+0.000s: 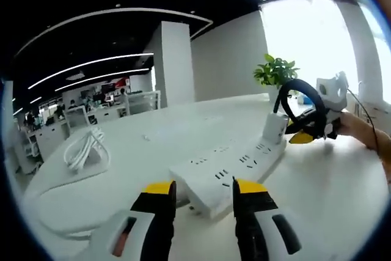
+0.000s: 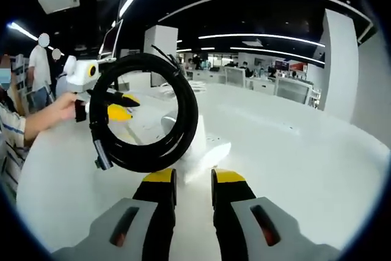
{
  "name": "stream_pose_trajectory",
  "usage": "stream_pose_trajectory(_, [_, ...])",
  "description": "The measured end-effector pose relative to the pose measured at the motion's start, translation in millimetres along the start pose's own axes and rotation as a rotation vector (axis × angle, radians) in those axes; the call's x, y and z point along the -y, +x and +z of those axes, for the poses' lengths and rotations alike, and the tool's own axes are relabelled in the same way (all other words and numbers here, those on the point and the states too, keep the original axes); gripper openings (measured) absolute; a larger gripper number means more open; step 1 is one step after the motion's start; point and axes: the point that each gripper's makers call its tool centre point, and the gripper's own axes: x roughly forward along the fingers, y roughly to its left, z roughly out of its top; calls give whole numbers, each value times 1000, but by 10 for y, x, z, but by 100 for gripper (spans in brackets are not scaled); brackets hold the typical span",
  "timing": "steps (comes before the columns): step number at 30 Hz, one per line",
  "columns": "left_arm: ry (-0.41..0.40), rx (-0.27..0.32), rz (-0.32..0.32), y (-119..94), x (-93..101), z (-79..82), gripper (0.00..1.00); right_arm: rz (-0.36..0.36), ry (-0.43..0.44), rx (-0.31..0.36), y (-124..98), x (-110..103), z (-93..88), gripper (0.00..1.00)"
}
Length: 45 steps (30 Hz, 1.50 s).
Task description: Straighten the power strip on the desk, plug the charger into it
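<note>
Wide white worktop [image 1: 342, 194]. Long white plastic power strip [image 1: 229, 172]: lies just beyond left tongs [image 1: 203, 189], spread, empty. White block charger [image 1: 274, 126] with coiled black cable [image 2: 146, 114]: seated at strip's far end, apparently plugged. Right tongs [image 2: 193, 178]: narrow gap, gripping nothing.

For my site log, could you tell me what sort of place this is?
Most likely an open-plan office: rows of desks with monitors in the background, ceiling light strips, and a potted plant on the white desk.
</note>
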Motion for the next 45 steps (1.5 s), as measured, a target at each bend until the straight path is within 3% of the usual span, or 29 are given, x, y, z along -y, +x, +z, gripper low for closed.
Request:
stream_pose_trajectory(6, [-37, 34, 42, -111, -115, 89, 39, -84, 75, 91, -322, -18, 114, 22])
stream_pose_trajectory(9, [-10, 60, 74, -217, -130, 156, 39, -109, 124, 129, -483, -48, 139, 22])
stream_pose_trajectory(13, [48, 79, 94, -452, -32, 177, 39, -195, 135, 105, -687, -58, 77, 22])
stream_pose_trajectory(21, [36, 98, 90, -955, 233, 98, 39, -217, 118, 135, -986, -340, 164, 22])
stream_pose_trajectory(33, [23, 120, 98, -1571, 548, -19, 40, -262, 81, 137, -1321, -716, 60, 24])
stream_pose_trajectory(45, [9, 114, 160, -2041, 773, -323, 41, -309, 103, 155, -1650, -950, -26, 26])
